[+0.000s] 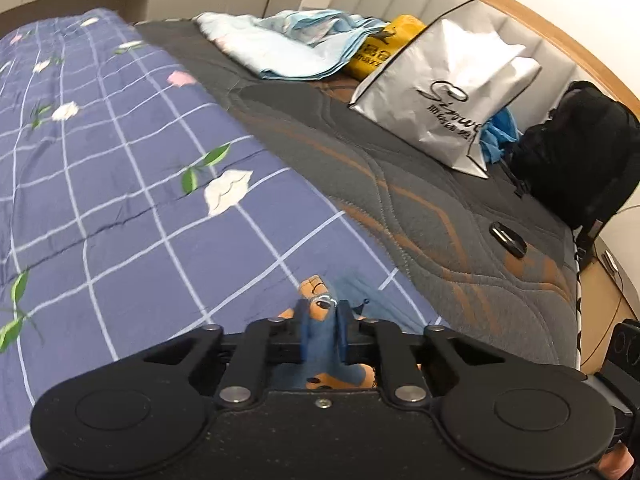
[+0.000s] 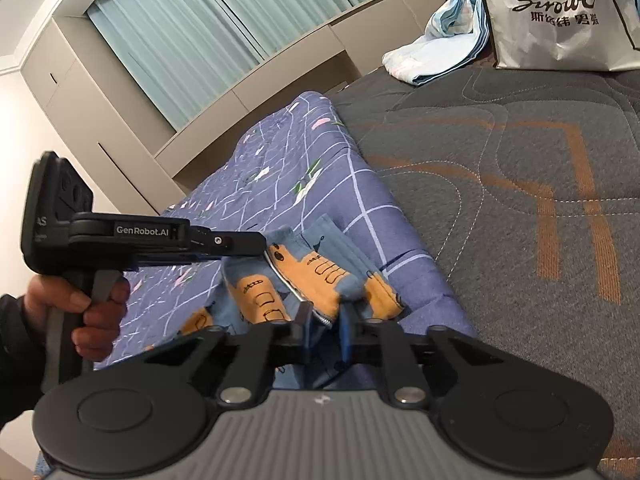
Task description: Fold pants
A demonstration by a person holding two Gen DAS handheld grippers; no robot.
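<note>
- Left wrist view: my left gripper, jaws nearly together, pinching the pants – soft blue cloth with orange cartoon patches, a metal zipper at the edge. The pants lie on a purple checked quilt with a leaf print. Grey stitched mattress to the right, glossy white shopping bag, black backpack.
- Right wrist view: my right gripper, jaws close, clamping the bunched pants' zipper edge. Left gripper nips the far corner, hand on its handle.
</note>
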